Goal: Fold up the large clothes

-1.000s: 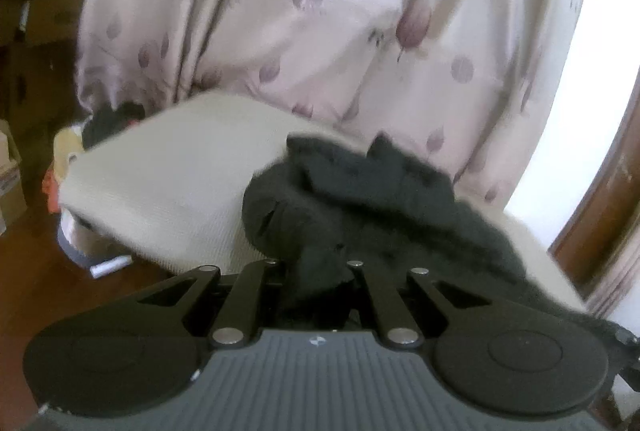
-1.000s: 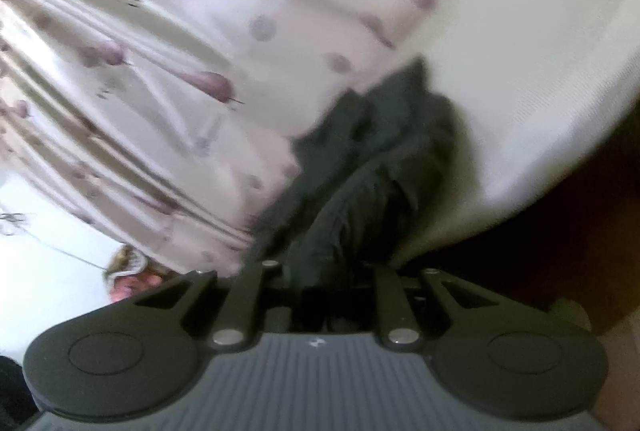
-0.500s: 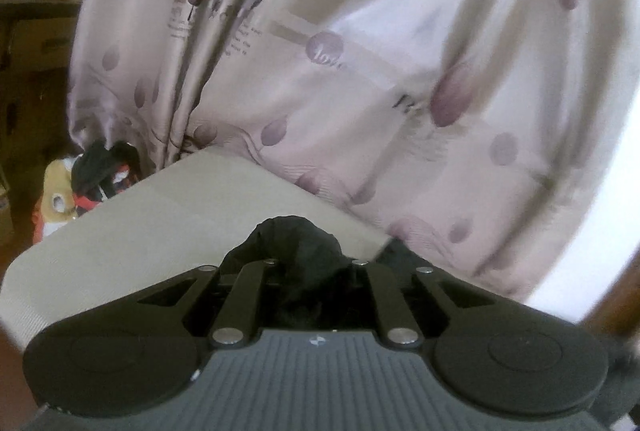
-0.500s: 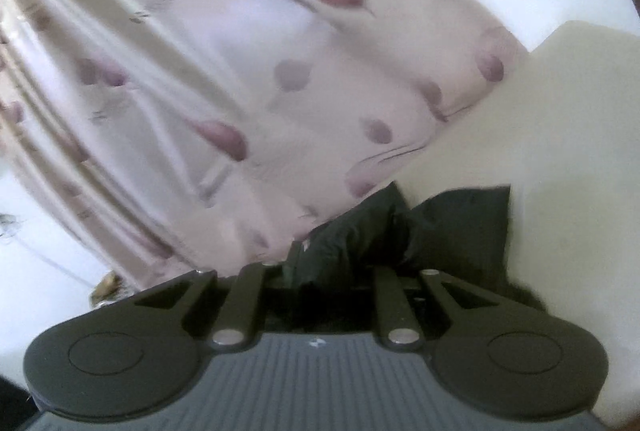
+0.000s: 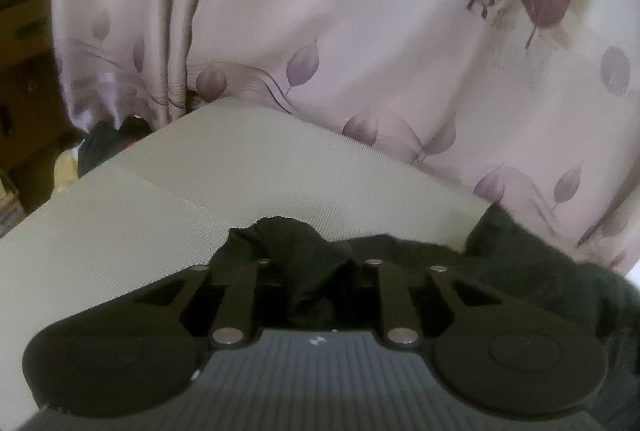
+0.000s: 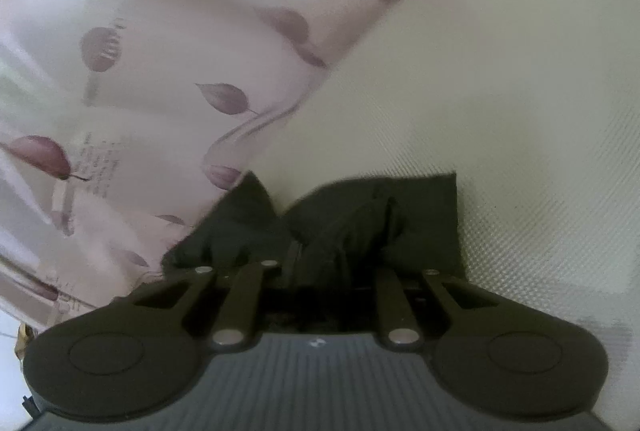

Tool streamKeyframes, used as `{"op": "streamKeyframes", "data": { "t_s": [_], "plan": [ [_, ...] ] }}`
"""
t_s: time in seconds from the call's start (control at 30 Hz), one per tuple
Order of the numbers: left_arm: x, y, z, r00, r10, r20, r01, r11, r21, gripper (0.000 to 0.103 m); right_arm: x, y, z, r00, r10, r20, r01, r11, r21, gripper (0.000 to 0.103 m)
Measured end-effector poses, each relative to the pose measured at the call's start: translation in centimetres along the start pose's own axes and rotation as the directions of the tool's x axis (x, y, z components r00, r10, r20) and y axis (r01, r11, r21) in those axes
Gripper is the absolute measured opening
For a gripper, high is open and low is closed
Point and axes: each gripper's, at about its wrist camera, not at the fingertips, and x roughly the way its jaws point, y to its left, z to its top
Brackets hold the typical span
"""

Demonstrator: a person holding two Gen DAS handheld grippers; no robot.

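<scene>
Left wrist view
- Left gripper (image 5: 320,271): its jaws are opening, with a bunch of the dark garment (image 5: 304,251) between them; the fingertips are buried in the cloth, so whether the pads press on it I cannot tell
- Garment here: black, rumpled, lying on the cream padded surface (image 5: 160,199) just ahead of the tool and trailing off to the right, where it runs out of the picture
- Edges: the far edge of the surface runs on a slant from upper left to right, right against the leaf-print curtain (image 5: 360,51); the surface's left edge drops away to dark floor
- Open room: bare cream surface lies ahead and to the left of the cloth; the curtain closes off the far side
- Hard to make out: a dark heap and yellowish things (image 5: 100,147) beyond the left corner, too dim to name; shelving in the upper left is cut off

Right wrist view
- Right gripper (image 6: 324,271): jaws nearly closed, clamped on a fold of the garment (image 6: 400,219); the pinch itself is hidden under the cloth
- Garment here: a flat squared corner lies on the surface (image 6: 520,111) to the right of the tool; a pointed flap stands up on the left, against the curtain (image 6: 140,71)
- Edges: the curtain hem meets the surface on a diagonal
- Open room: wide bare surface ahead and to the right
- Hard to make out: the whole upper part is blurred; a small object at the lower left edge is cut off
</scene>
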Motion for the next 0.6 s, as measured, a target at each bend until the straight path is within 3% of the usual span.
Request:
{"op": "streamKeyframes", "data": {
  "t_s": [0.1,0.13,0.2,0.27,0.3,0.33,0.43,0.53,0.6],
  "plan": [
    [0.4,-0.1,-0.3,1.000,-0.026,0.006,0.025,0.999,0.019,0.041,0.8,-0.9,0.1,1.000,0.024,-0.007,-0.024,0.998,0.066,0.019],
    [0.2,-0.2,-0.3,0.999,-0.039,0.011,0.039,0.999,0.017,0.050,0.6,-1.1,0.2,0.999,0.039,-0.013,-0.038,0.995,0.090,0.024],
    [-0.8,0.1,-0.1,0.997,-0.068,0.045,0.068,0.998,0.005,0.063,-0.3,-1.7,0.7,0.994,0.107,0.002,-0.106,0.984,0.140,0.042],
    [-2.0,0.1,0.0,0.992,-0.086,0.088,0.087,0.996,-0.003,0.082,-1.9,-1.7,1.0,0.985,0.166,0.055,-0.173,0.975,0.143,0.085],
    [-2.9,0.2,-0.1,0.989,-0.087,0.117,0.088,0.996,-0.004,0.089,-2.7,-1.4,1.2,0.982,0.172,0.081,-0.181,0.974,0.133,0.091],
    [-3.6,0.1,0.0,0.986,-0.071,0.154,0.072,0.997,-0.001,0.103,-3.9,-1.1,1.3,0.978,0.170,0.119,-0.183,0.977,0.107,0.095],
    [-6.4,-0.6,-0.4,0.957,-0.052,0.284,0.036,0.997,0.063,0.103,-6.8,0.6,1.3,0.974,0.173,0.146,-0.171,0.985,-0.027,0.095],
    [-7.6,-1.7,-0.5,0.957,-0.096,0.275,0.070,0.992,0.103,0.103,-8.2,3.1,0.4,0.982,0.141,0.128,-0.113,0.972,-0.205,0.094],
    [-7.5,-3.3,-0.8,0.960,-0.130,0.249,0.095,0.984,0.148,0.101,-8.1,5.0,-0.1,0.991,0.082,0.110,-0.041,0.943,-0.331,0.086]
  ]
}}
